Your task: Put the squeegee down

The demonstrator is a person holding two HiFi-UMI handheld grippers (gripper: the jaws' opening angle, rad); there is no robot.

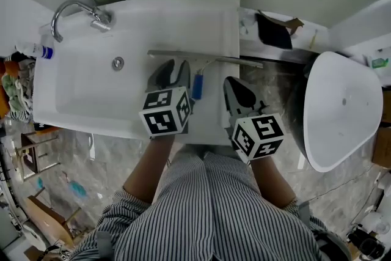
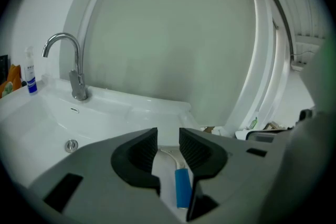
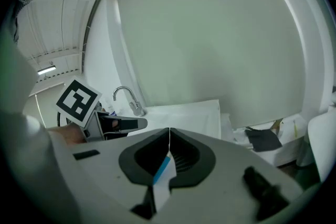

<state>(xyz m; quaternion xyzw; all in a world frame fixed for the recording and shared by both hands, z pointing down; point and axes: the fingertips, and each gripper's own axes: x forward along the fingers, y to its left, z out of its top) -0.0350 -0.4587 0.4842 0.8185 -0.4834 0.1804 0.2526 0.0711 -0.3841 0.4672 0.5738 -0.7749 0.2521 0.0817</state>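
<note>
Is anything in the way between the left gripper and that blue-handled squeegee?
Nothing visible. The squeegee lies on the sink ledge close by the left gripper, whose fingers stand apart, off it.

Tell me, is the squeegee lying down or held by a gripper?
Lying down. The squeegee rests flat on the sink ledge; the left gripper is open above its handle.

Striped shirt, sleeves seemingly rolled — grey left claw and right claw bear black-and-white marker cubes.
</note>
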